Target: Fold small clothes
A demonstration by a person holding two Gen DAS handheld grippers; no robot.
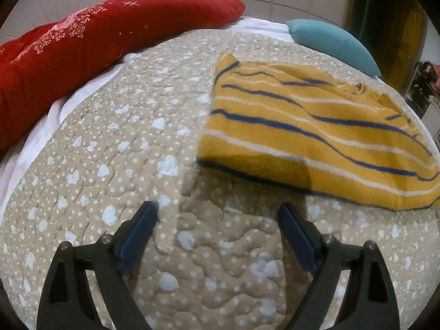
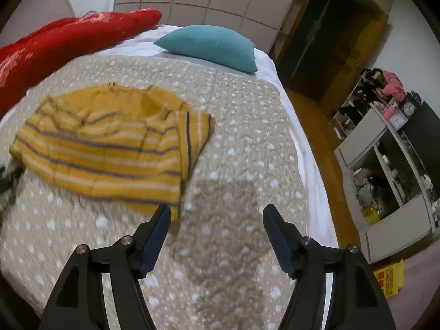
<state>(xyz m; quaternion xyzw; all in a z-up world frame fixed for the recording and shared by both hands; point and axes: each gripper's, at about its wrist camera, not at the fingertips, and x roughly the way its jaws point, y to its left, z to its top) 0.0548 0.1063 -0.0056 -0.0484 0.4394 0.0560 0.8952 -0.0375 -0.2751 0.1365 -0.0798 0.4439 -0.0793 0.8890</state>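
A small yellow shirt with blue and white stripes (image 1: 316, 134) lies partly folded on the beige dotted quilt (image 1: 123, 151). In the left wrist view it lies ahead and to the right of my left gripper (image 1: 218, 209), which is open and empty above the quilt. In the right wrist view the shirt (image 2: 110, 148) lies ahead and to the left, one sleeve folded over. My right gripper (image 2: 217, 211) is open and empty, its left fingertip near the shirt's bottom right corner. The left gripper's dark edge (image 2: 8, 178) shows at the far left.
A long red pillow (image 1: 96, 33) lies along the bed's far left side. A teal cushion (image 2: 211, 46) sits at the head of the bed. The bed's right edge (image 2: 310, 170) drops to a wooden floor. A cluttered white shelf unit (image 2: 385, 165) stands to the right.
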